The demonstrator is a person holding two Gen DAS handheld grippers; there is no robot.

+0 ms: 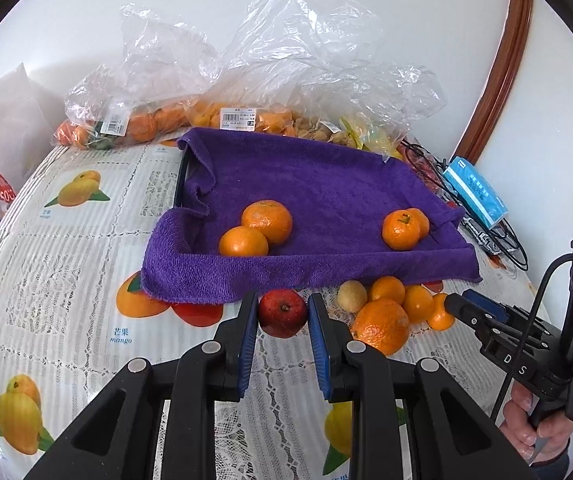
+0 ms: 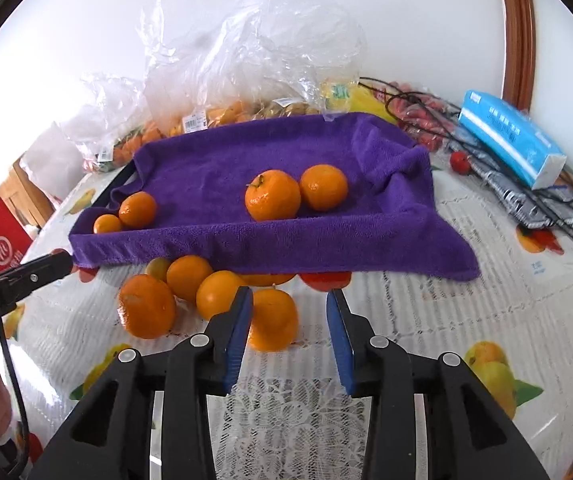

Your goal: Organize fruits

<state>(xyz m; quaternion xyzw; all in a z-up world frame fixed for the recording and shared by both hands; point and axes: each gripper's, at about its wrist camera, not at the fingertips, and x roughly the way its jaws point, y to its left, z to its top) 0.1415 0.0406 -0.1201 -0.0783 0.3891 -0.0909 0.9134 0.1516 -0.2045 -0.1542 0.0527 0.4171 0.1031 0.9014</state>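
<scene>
My left gripper (image 1: 282, 306) is shut on a red apple (image 1: 282, 318), just in front of the purple towel (image 1: 326, 184) that is draped over a black tray (image 1: 180, 176). Two pairs of oranges lie on the towel, one pair at the left (image 1: 256, 228) and one at the right (image 1: 404, 228). A loose pile of oranges (image 1: 380, 326) sits right of the apple. In the right wrist view my right gripper (image 2: 289, 308) stands open. One orange (image 2: 272, 320) lies against its left finger with a gap to the right finger. The towel (image 2: 246, 160) lies beyond.
Clear plastic bags of fruit (image 1: 246, 92) line the back wall. A blue tissue pack (image 1: 476, 192) and black cables (image 1: 502, 240) lie at the right. A small yellowish fruit (image 1: 352, 296) rests in the pile. The tablecloth (image 1: 66, 280) has printed fruit pictures. A hand (image 1: 538, 424) holds the right gripper.
</scene>
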